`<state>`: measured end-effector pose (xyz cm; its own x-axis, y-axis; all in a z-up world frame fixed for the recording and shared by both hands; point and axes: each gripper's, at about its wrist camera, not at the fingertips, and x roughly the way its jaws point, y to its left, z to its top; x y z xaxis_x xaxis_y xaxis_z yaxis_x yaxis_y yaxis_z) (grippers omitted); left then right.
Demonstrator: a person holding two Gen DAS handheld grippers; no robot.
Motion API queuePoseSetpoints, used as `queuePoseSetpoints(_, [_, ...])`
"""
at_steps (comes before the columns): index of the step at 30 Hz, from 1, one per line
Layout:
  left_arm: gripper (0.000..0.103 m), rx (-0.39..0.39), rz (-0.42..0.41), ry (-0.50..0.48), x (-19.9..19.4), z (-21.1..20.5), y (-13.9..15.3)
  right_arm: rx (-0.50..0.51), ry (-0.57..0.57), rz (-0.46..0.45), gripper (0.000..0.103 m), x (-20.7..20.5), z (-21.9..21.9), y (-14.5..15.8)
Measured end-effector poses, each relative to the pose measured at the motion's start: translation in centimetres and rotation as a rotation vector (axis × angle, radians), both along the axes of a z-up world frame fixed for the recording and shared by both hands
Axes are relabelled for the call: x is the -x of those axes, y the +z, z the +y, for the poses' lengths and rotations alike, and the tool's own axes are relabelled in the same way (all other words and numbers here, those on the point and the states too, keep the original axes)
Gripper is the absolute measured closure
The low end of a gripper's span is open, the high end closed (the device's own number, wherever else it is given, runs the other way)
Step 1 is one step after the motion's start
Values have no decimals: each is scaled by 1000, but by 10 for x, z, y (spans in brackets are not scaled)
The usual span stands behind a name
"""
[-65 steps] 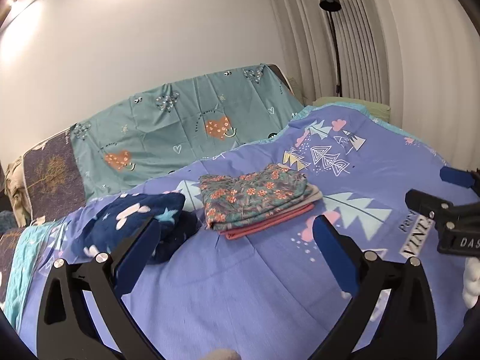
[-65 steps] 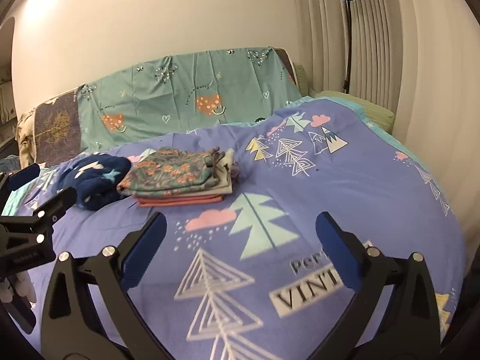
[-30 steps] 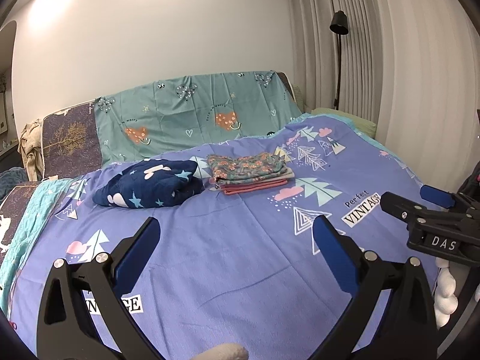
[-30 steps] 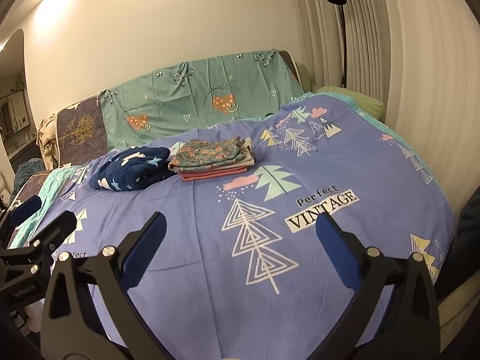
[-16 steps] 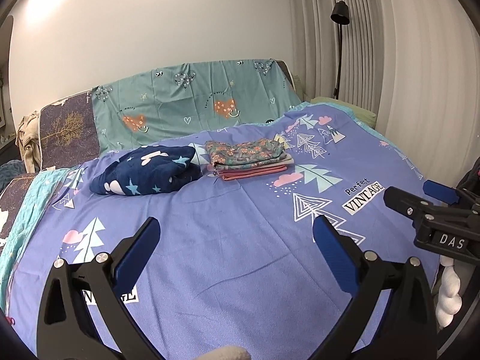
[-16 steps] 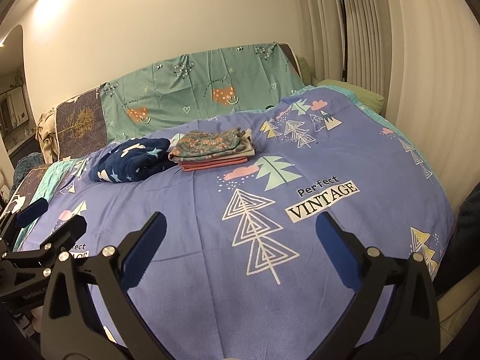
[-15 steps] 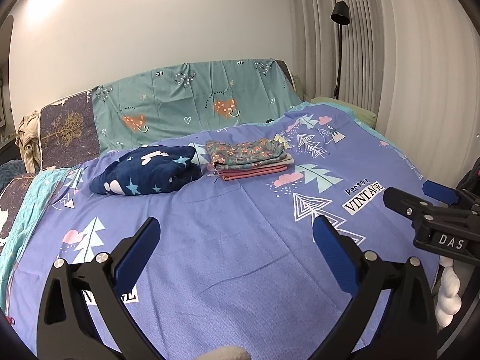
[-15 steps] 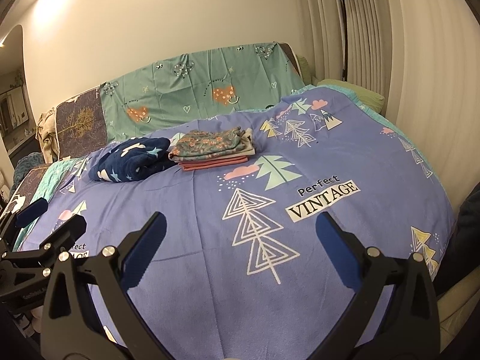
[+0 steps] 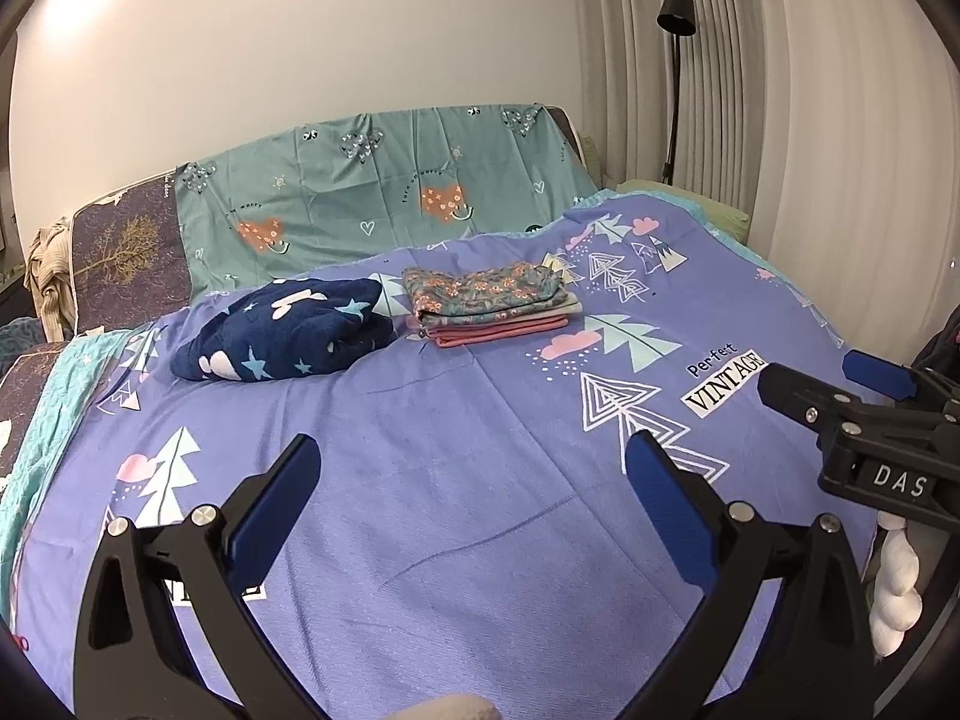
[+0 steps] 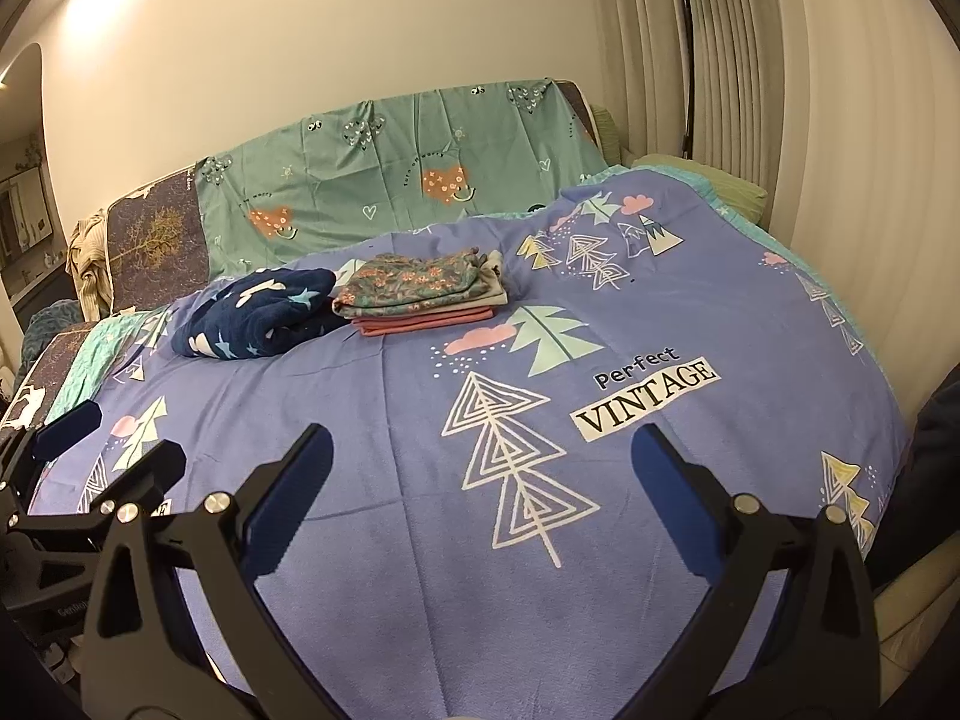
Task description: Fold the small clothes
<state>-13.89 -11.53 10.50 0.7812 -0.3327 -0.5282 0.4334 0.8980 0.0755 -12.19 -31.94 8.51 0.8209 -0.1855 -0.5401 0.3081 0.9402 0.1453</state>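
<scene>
Bed: a purple bedspread printed with trees, clouds and the words "Perfect VINTAGE" covers it; a teal sheet with hearts drapes the back behind it
Room: plain pale wall; ribbed curtain at the right; black floor lamp in the far right corner
Folded clothes: 1 neat stack, floral piece on top, pink piece at the bottom, lies toward the bed's far edge, near its middle
Unfolded piece: a navy garment with stars lies bunched just left of the stack, touching it
Left claw: left gripper spread wide, holds nothing; hovers over the bed's near edge
Right claw: right gripper spread wide, holds nothing; over the near edge, right of the left one
</scene>
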Motion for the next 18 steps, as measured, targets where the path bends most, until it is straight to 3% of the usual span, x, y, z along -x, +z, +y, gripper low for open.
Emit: queuePoseSetpoints(18, [1,0,13,-4,-1,0,-4,-3,-8,8,2,-1,-3,-3])
